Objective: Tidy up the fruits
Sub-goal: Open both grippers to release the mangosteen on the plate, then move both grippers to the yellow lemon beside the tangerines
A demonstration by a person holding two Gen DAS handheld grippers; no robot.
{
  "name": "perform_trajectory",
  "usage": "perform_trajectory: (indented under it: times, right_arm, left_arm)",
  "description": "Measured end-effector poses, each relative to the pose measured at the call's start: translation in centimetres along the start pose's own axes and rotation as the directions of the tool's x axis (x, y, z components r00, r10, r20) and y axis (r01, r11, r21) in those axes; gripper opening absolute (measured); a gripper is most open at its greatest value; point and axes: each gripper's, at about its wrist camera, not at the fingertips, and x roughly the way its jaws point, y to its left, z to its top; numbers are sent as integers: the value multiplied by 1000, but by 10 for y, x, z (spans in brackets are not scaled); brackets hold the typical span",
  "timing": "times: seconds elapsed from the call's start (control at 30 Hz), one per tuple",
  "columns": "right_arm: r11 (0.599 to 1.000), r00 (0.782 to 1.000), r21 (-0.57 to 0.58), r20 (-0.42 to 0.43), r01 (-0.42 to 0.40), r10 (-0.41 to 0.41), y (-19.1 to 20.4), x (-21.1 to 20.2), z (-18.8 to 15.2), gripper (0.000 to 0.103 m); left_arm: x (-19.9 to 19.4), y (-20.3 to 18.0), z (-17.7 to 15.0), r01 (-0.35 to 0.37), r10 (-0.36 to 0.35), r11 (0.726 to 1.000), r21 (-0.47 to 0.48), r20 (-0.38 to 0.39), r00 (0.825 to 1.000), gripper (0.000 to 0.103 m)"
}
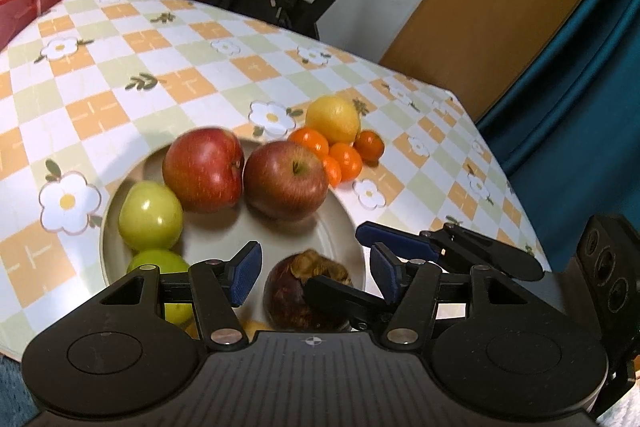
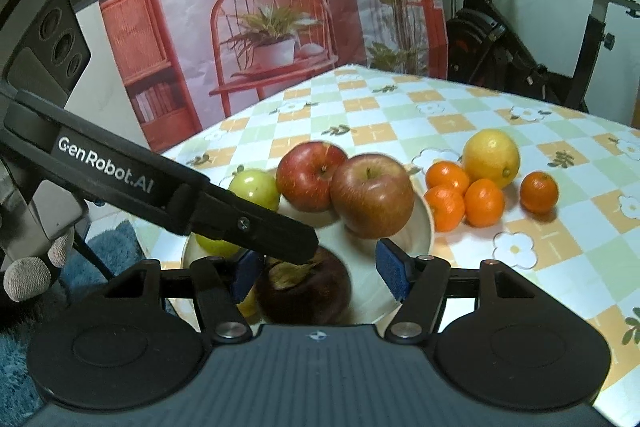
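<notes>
Both my tongs, left tongs [image 1: 316, 269] and right tongs [image 2: 318, 269], hang released over the mangosteen [image 1: 304, 291] on the plate [image 1: 344, 223] near the tabletop's [image 1: 180, 75] near edge; oranges [image 2: 484, 203] sit beside it.

The worktop [image 1: 192, 75] wears a checked cloth of orange, pale green and white squares, printed with white flowers and small green sprigs. A round cream plate [image 1: 344, 227] lies directly on it near the front edge. Just beyond the plate's rim, at about two o'clock from the plate's middle in the left wrist view, a yellow lemon [image 1: 333, 119] sits on the cloth, with four small oranges [image 1: 346, 159] bunched against it at its five to seven o'clock side. One of these oranges [image 2: 539, 192] stands a little apart at the lemon's four o'clock in the right wrist view.
</notes>
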Motion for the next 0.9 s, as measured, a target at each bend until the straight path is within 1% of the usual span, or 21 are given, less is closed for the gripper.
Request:
perform_trajectory:
  times: [0.2, 0.4, 0.53, 0.77, 0.9]
  right_arm:
    - [1000, 998, 30, 58, 1, -3, -8, -10, 5, 65]
    - [998, 994, 63, 109, 25, -32, -19, -20, 10, 65]
    - [994, 988, 89, 131, 66, -78, -34, -27, 13, 65]
    - [981, 969, 112, 171, 159, -177, -66, -36, 22, 65]
    - [973, 962, 113, 162, 203, -219, -82, -33, 23, 65]
  left_arm:
    - [-8, -4, 15, -7, 6, 1000, 13, 44, 999, 62]
    - [-10, -8, 34, -17, 15, 999, 29, 68, 998, 62]
    - [-4, -11, 49, -24, 21, 999, 36, 68, 997, 62]
    - [16, -19, 80, -71, 67, 995, 71, 61, 996, 62]
    - [30, -26, 92, -74, 70, 992, 101, 40, 997, 61]
